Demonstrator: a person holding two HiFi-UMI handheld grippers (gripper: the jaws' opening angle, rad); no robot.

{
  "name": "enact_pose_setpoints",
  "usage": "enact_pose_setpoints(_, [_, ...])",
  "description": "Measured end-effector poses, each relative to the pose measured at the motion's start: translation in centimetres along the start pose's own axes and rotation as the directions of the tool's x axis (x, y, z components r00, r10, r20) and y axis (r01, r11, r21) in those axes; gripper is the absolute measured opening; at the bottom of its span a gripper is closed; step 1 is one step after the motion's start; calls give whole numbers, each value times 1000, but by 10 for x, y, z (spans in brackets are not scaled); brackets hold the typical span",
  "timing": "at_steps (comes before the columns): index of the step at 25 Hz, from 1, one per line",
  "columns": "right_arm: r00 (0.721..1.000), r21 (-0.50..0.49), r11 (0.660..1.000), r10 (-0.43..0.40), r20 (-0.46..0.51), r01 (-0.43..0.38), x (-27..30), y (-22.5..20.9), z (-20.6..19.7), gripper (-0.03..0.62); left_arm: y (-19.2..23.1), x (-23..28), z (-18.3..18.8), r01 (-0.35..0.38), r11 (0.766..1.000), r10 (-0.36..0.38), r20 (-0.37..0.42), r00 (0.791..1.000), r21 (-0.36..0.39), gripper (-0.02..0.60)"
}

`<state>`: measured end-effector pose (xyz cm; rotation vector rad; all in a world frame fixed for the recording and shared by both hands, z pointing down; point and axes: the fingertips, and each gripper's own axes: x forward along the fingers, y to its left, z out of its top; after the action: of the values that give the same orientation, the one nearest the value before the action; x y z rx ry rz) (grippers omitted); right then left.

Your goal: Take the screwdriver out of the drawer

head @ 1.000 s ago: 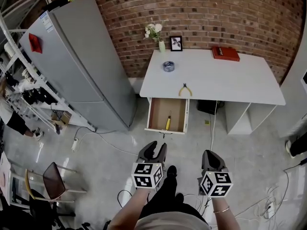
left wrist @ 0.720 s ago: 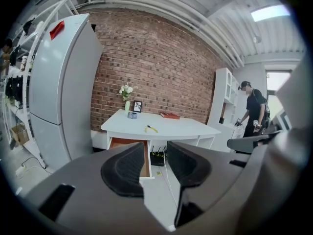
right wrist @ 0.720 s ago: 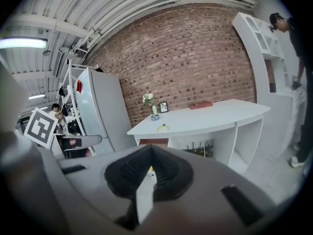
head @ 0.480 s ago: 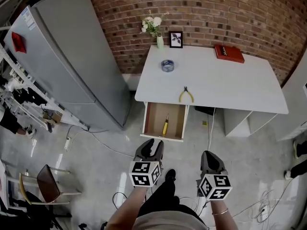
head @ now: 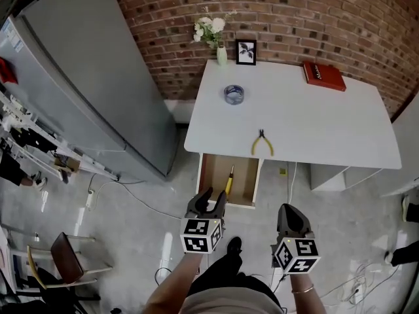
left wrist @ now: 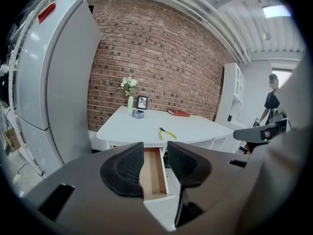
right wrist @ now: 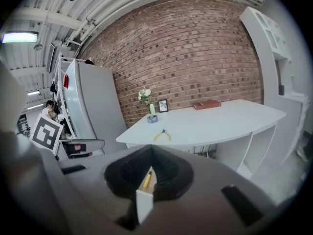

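The wooden drawer [head: 204, 175] stands pulled out under the white table [head: 340, 136]. In it lies the screwdriver [head: 229, 180] with a yellow handle, along the right side. My left gripper [head: 208, 197] hangs open just in front of the drawer's front edge, nothing between its fingers. In the left gripper view the drawer [left wrist: 154, 175] shows through the gap of the left gripper [left wrist: 155, 146]. My right gripper [head: 290, 209] is shut and empty, right of the drawer over the floor. Past the right gripper [right wrist: 150, 151] I see the screwdriver [right wrist: 146, 178].
On the table lie yellow-handled pliers [head: 262, 142], a tape roll [head: 234, 94], a red book [head: 323, 76], a flower vase [head: 221, 54] and a picture frame [head: 247, 52]. A grey fridge [head: 72, 77] stands left. A chair [head: 65, 257] and cables [head: 131, 191] are on the floor.
I have come closer to the table; the drawer now sits right in front of the left gripper. Both grippers keep the same posture.
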<state>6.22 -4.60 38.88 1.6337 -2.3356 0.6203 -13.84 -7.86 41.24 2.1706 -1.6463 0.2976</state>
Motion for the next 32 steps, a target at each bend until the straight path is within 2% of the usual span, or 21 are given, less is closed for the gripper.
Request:
enact_pose_setpoints(5, [1000, -31, 999, -13, 9, 14, 23, -2, 16, 2, 10, 23, 3, 7, 1000, -7, -29, 1000, -1, 141])
enact_pose_setpoints(9, [1000, -52, 998, -20, 7, 20, 40, -9, 16, 2, 15, 39, -10, 16, 1000, -15, -66, 998, 10, 140])
enact_pose_setpoints(18, [998, -44, 999, -15, -60, 13, 71, -24, -14, 2, 21, 83, -58, 1, 999, 8, -199, 980, 45, 133])
enact_pose_setpoints(23, [997, -41, 999, -4, -83, 1, 92, -30, -36, 2, 27, 113, -89, -12, 999, 23, -242, 970, 48, 132])
enact_pose_setpoints(32, [991, -11, 1000, 19, -129, -20, 123, -37, -77, 2, 44, 160, -148, -16, 995, 49, -339, 939, 99, 140])
